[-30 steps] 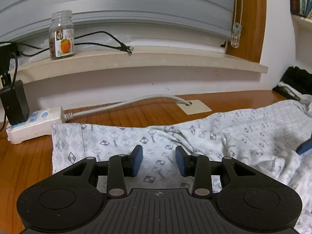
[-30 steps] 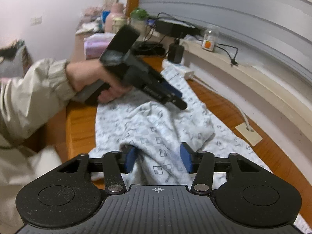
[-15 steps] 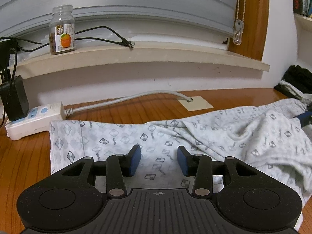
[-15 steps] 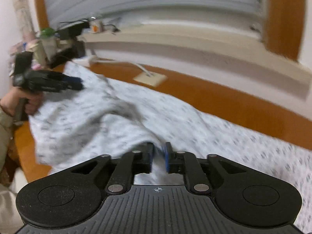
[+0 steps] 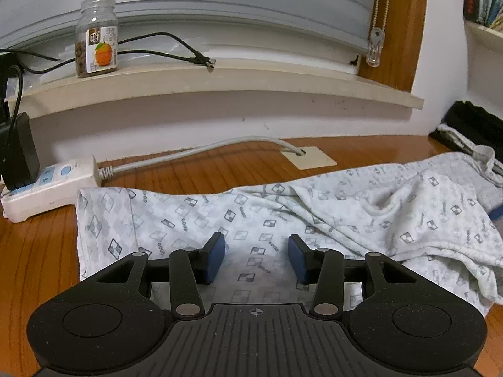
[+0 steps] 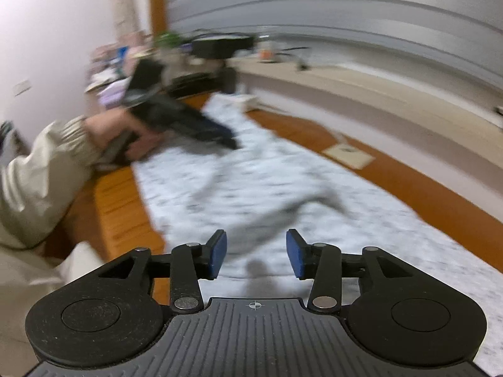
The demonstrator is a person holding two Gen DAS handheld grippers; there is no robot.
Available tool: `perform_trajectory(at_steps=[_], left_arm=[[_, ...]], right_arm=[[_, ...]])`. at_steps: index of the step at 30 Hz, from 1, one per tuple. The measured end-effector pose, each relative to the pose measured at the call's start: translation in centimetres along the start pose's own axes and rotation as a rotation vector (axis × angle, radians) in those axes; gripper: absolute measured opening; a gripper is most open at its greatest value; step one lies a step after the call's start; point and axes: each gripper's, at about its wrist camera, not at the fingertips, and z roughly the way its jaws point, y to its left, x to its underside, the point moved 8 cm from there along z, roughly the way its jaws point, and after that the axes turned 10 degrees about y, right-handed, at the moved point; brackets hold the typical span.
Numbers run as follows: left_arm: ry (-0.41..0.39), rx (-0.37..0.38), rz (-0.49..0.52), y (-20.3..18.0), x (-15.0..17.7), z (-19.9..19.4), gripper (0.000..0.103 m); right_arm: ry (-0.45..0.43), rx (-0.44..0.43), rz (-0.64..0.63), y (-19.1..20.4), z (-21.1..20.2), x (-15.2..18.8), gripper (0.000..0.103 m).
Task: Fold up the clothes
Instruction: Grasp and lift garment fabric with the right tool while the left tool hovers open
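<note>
Wooden desk (image 5: 37,251); rumpled patterned garment (image 5: 345,216)

White garment (image 5: 283,213), grey checked-diamond print; orange-brown wood table (image 5: 37,251); blue gripper pads (image 5: 215,260); white power strip (image 5: 50,185) at 9 o'clock.

wooden desk (image 5: 37,251), patterned garment (image 5: 283,207), power strip (image 5: 53,185)

A clear glass jar with an orange-fruit label (image 5: 96,51) stands on the pale stone windowsill (image 5: 220,78); a black cable (image 5: 176,44) trails beside it; a white power strip (image 5: 50,185) lies on the glossy wooden tabletop (image 5: 31,251), black adapter (image 5: 17,150) plugged in.
</note>
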Motion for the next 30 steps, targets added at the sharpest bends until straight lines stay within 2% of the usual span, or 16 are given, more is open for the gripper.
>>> perform_trajectory(at_steps=[2, 8, 13, 22, 24, 26, 27, 28, 30], left_arm=[[0.001, -0.009, 0.008, -0.1, 0.0, 0.0, 0.049], [0.003, -0.025, 0.023, -0.3, 0.0, 0.1, 0.049], [0.003, -0.026, 0.024, -0.2, 0.0, 0.0, 0.049], [0.004, -0.027, 0.026, -0.2, 0.1, 0.1, 0.049], [0.004, -0.028, 0.026, -0.3, 0.1, 0.1, 0.049], [0.004, -0.028, 0.026, -0.3, 0.1, 0.0, 0.049], [0.004, -0.029, 0.027, -0.3, 0.1, 0.1, 0.049], [0.004, -0.029, 0.027, -0.3, 0.1, 0.1, 0.049], [0.004, -0.03, 0.028, -0.3, 0.0, 0.1, 0.05]], right_arm=[[0.008, -0.016, -0.028, 1.3, 0.7, 0.1, 0.051], [-0.004, -0.047, -0.026, 3.1, 1.5, 0.9, 0.056], [-0.049, -0.013, -0.025, 3.8, 2.1, 0.7, 0.061], [-0.032, 0.054, -0.02, 3.6, 3.5, 1.0, 0.061], [-0.045, 0.067, -0.012, 3.4, 3.4, 1.0, 0.058], [-0.05, 0.073, 0.002, 3.0, 3.2, 0.9, 0.03], [-0.052, 0.078, 0.005, 2.8, 3.1, 0.7, 0.023], [-0.059, 0.091, 0.006, 2.3, 2.7, 0.4, 0.012], [-0.078, 0.122, 0.009, 1.1, 1.6, -0.4, 0.01]])
